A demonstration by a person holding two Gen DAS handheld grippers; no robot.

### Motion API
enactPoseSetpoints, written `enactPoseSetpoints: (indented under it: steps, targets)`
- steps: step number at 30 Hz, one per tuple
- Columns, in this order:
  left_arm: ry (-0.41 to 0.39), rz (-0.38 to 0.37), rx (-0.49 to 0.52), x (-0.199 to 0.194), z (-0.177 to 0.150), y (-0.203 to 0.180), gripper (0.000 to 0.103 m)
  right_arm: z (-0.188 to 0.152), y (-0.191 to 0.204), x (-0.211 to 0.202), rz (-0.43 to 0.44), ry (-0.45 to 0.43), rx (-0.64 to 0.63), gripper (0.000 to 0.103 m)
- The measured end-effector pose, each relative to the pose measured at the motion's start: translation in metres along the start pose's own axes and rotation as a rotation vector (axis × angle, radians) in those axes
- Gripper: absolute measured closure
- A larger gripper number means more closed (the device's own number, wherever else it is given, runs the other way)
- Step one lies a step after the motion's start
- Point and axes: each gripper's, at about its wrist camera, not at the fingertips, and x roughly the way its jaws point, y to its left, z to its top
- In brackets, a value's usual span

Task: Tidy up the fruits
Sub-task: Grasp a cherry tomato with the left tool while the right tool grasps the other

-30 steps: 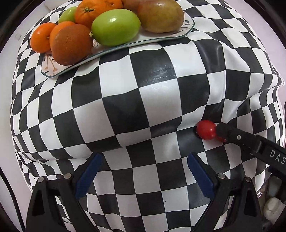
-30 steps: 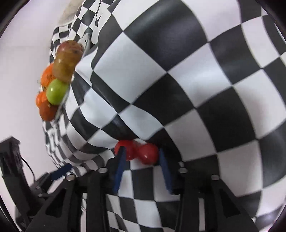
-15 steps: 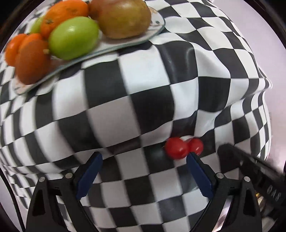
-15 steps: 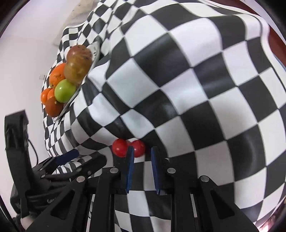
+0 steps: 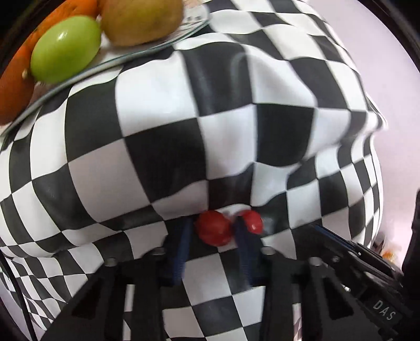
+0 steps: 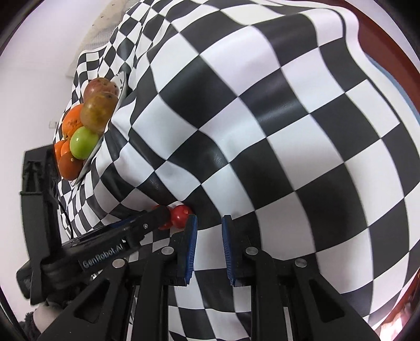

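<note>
Two small red tomatoes lie on the checkered cloth. In the left wrist view my left gripper (image 5: 213,230) has its blue pads on either side of the nearer tomato (image 5: 214,227), closed onto it; the second tomato (image 5: 252,221) sits just right of the right pad. In the right wrist view my right gripper (image 6: 208,232) has a narrow empty gap between its pads, just right of the tomatoes (image 6: 180,213). The left gripper's finger (image 6: 147,223) covers part of them. A plate (image 5: 157,43) at the far left holds a green fruit (image 5: 65,48), a brownish fruit (image 5: 141,19) and oranges (image 6: 71,122).
The black-and-white checkered cloth (image 5: 157,126) covers the table and drapes over its edges. The right gripper's body (image 5: 367,275) lies at the lower right of the left wrist view. White wall lies beyond the table.
My left gripper moved in and closed around the nearer tomato. My right gripper let go of the tomatoes, narrowed, and shifted to their right.
</note>
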Motion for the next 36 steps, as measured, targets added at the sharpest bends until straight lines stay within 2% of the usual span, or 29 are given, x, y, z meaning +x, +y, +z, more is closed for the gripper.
enactPoseSetpoints:
  steps: [4,7,10,13,15,18,20,23,27,31,33,36]
  targets:
    - [0.013,0.005,-0.013,-0.004,-0.013,0.013,0.076,-0.001,0.015,0.008,0.021,0.017,-0.031,0.082]
    - [0.027,-0.036,-0.060,-0.003,-0.020,0.029,0.075,0.000,0.025,0.019,0.037,0.031,-0.056,0.082]
    - [0.023,-0.040,-0.077,-0.002,-0.023,0.033,0.075,0.002,0.033,0.037,0.037,0.056,-0.075,0.082]
    - [0.025,-0.048,-0.090,0.002,-0.024,0.037,0.074,0.006,0.044,0.044,0.040,0.042,-0.112,0.082]
    - [0.027,-0.065,-0.099,0.005,-0.029,0.039,0.073,0.008,0.052,0.048,0.059,0.070,-0.134,0.082]
    - [0.031,-0.101,-0.116,0.009,-0.028,0.053,0.069,0.011,0.058,0.053,0.073,0.079,-0.133,0.082]
    - [0.049,-0.135,-0.138,0.017,-0.029,0.066,0.061,0.013,0.058,0.055,0.095,0.085,-0.114,0.082]
    - [0.061,-0.175,-0.176,0.025,-0.021,0.080,0.060,0.015,0.052,0.057,0.153,0.104,-0.026,0.082]
    - [0.041,-0.149,-0.152,0.025,-0.017,0.076,0.063,0.017,0.036,0.056,0.200,0.112,0.072,0.081]
    - [0.024,-0.132,-0.140,0.023,-0.030,0.058,0.076,0.020,0.027,0.055,0.217,0.121,0.110,0.081]
    - [0.004,-0.082,-0.117,0.015,-0.033,0.058,0.076,0.020,0.023,0.053,0.220,0.116,0.116,0.081]
    - [0.021,-0.080,-0.116,0.012,-0.038,0.065,0.076,0.022,0.022,0.053,0.233,0.115,0.128,0.072]
